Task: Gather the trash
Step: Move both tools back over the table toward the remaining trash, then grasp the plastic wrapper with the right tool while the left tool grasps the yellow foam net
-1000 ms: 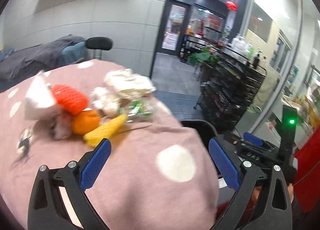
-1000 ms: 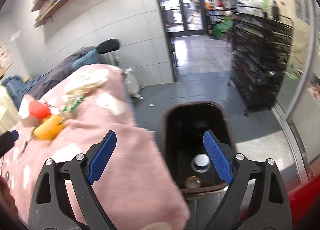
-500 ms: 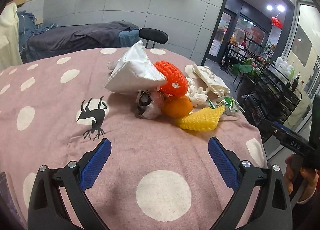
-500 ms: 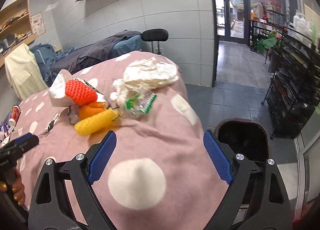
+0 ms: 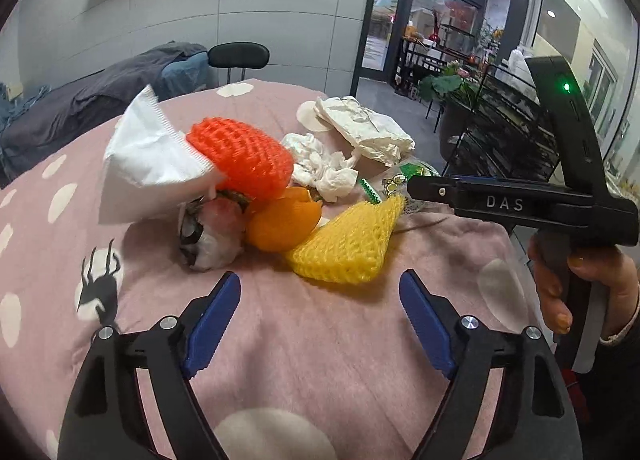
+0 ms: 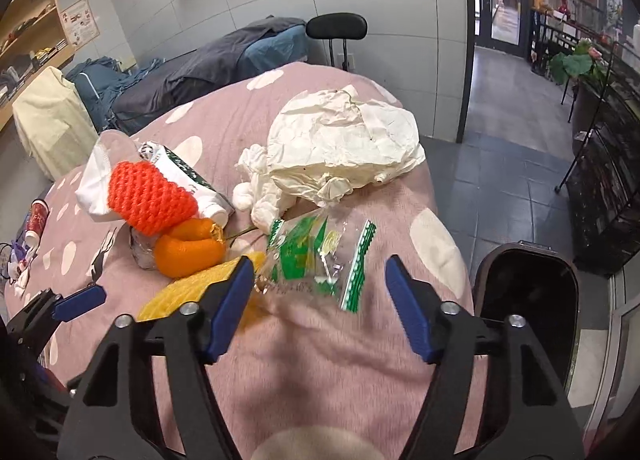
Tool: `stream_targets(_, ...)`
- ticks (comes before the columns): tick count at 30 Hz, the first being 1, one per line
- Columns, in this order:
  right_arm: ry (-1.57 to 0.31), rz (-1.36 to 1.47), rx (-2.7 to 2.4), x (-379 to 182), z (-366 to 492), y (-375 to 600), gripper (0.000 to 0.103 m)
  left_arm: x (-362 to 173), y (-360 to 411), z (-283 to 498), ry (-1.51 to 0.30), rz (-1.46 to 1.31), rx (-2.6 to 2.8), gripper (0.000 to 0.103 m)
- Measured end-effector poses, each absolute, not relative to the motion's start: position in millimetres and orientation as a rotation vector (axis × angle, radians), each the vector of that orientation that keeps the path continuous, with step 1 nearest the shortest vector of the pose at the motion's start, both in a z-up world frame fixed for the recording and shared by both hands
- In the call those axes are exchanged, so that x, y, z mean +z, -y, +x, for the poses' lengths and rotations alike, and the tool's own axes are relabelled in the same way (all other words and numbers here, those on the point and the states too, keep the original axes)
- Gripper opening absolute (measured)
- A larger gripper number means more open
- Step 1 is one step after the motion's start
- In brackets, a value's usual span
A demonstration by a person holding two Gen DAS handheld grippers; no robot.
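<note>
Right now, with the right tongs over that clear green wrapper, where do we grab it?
Probably the near edge of the wrapper, coming straight ahead and down. It lies flat and crinkled between the open right tongs, clear of the yellow net, so pinch a raised fold.

left gripper [image 5: 320, 310]: jaws spread wide, blue pads [image 5: 210, 324] apart at the bottom centre of its own view, nothing between them. it also shows at the lower left edge of the right wrist view. right gripper [image 6: 318, 302]: jaws spread wide, nothing between them. in the left wrist view its black body sits at mid right, gripped by the right hand [image 5: 580, 288] at the right edge.
</note>
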State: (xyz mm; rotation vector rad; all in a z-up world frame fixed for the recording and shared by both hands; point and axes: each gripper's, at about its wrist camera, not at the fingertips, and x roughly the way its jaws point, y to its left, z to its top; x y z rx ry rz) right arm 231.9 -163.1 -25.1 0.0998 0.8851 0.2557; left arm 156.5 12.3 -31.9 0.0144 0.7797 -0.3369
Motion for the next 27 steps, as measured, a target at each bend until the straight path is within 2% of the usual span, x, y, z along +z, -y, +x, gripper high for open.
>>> stream_targets(1,-0.899,0.11,0.264,-27.7,235.8,163.7,0.052,-33.5,-6.8,162.5,-0.789,0.028,-0.351,0.077)
stream_targets(3,-0.923,0.134,0.29,-32.4,242.6,163.4,0.044,-38.4,7.1,174.6,-0.809,0.068,-0.39,0.075)
stream_targets(5,-0.924,0.138,0.301,-33.7,243.7,163.3,0.032,-45.4,18.1,183.4,-0.824,0.116,-0.388,0.067)
stream_targets(6,-0.923,0.139,0.31,-33.0,242.3,163.4,0.028,-48.6,20.7,187.5,-0.835,0.126,-0.379,0.058)
stream_targets(9,-0.9,0.151,0.331,-29.6,234.7,165.9,0.023,-55.6,18.5,194.5,-0.886,0.081,-0.373,0.034)
stream_targets(13,-0.876,0.178,0.345,-24.3,223.1,172.5,0.017,-50.3,5.1,186.4,-0.875,0.018,-0.358,0.02)
stream_targets(20,-0.776,0.164,0.322,-5.8,188.9,178.1,0.014,-33.8,-11.9,157.0,-0.818,-0.083,-0.352,0.019)
stream_targets(27,-0.686,0.165,0.254,9.7,155.5,201.2,0.014,-16.5,2.4,142.1,-0.75,-0.103,-0.394,0.018)
